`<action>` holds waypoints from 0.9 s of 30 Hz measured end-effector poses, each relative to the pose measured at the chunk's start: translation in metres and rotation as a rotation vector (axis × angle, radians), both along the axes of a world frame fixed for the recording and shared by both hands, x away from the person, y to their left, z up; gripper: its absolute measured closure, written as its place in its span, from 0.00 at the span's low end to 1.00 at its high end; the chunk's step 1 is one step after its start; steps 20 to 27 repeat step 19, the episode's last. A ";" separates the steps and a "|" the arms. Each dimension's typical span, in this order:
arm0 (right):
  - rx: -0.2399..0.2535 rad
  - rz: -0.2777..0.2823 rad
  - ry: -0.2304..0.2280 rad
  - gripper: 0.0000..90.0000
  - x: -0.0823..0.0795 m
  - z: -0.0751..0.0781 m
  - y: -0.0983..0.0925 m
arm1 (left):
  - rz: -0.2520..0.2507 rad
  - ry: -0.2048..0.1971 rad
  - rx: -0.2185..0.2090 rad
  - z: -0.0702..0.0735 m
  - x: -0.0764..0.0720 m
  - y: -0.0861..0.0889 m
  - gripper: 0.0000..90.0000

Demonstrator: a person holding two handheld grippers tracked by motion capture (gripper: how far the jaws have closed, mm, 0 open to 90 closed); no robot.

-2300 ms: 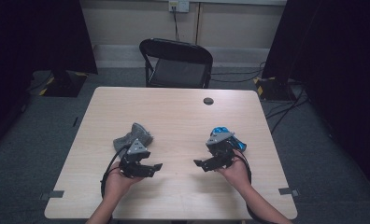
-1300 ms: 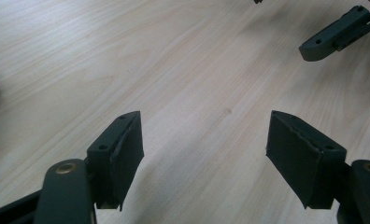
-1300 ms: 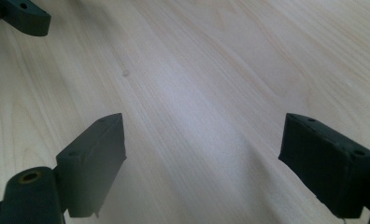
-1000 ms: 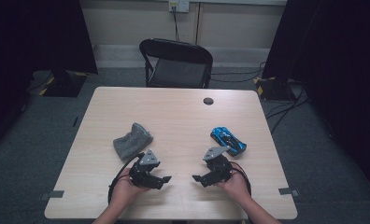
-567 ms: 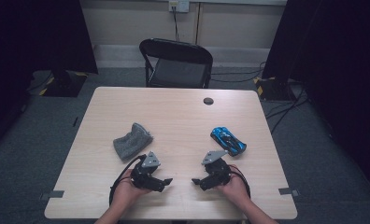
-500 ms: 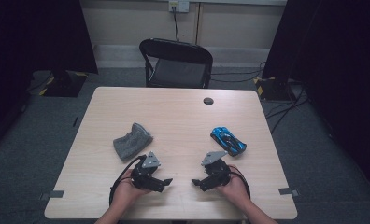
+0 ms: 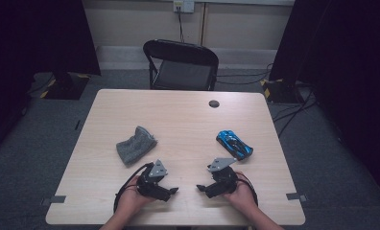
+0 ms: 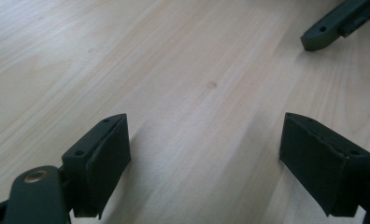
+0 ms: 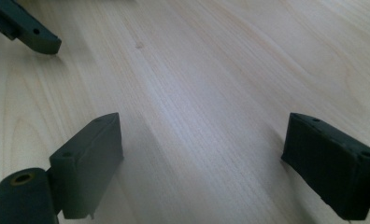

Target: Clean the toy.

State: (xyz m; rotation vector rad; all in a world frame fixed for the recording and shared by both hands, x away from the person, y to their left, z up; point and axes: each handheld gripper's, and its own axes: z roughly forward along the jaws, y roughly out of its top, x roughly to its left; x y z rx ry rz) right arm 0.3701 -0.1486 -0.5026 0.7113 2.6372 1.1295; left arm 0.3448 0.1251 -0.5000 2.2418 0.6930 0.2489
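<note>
Both grippers rest low near the table's (image 7: pixel 188 115) front edge, jaws facing each other. The left gripper (image 7: pixel 172 190) has just been opening, now wide with only wood between; the right gripper (image 7: pixel 200 188) gapes empty too. The grey cloth (image 7: pixel 136 144) lies ahead-left of the left one, the blue toy car (image 7: pixel 234 144) ahead-right of the right. Swinging inward, the tips might knock together. No writing readable, as far as I can tell.

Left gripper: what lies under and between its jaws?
Bare wooden table lies under the open left gripper; nothing sits between its jaws. The table beneath each jaw block is covered.
</note>
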 end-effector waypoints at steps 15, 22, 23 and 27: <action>0.002 0.002 0.000 0.12 0.000 0.000 0.000 | -0.046 -0.009 -0.002 -0.002 -0.001 -0.002 0.13; 0.003 0.004 0.001 0.12 0.000 0.000 0.000 | -0.050 0.000 -0.010 -0.002 -0.001 -0.002 0.12; 0.003 0.004 0.001 0.12 0.000 0.000 0.000 | -0.050 0.000 -0.010 -0.002 -0.001 -0.002 0.12; 0.003 0.004 0.001 0.12 0.000 0.000 0.000 | -0.050 0.000 -0.010 -0.002 -0.001 -0.002 0.12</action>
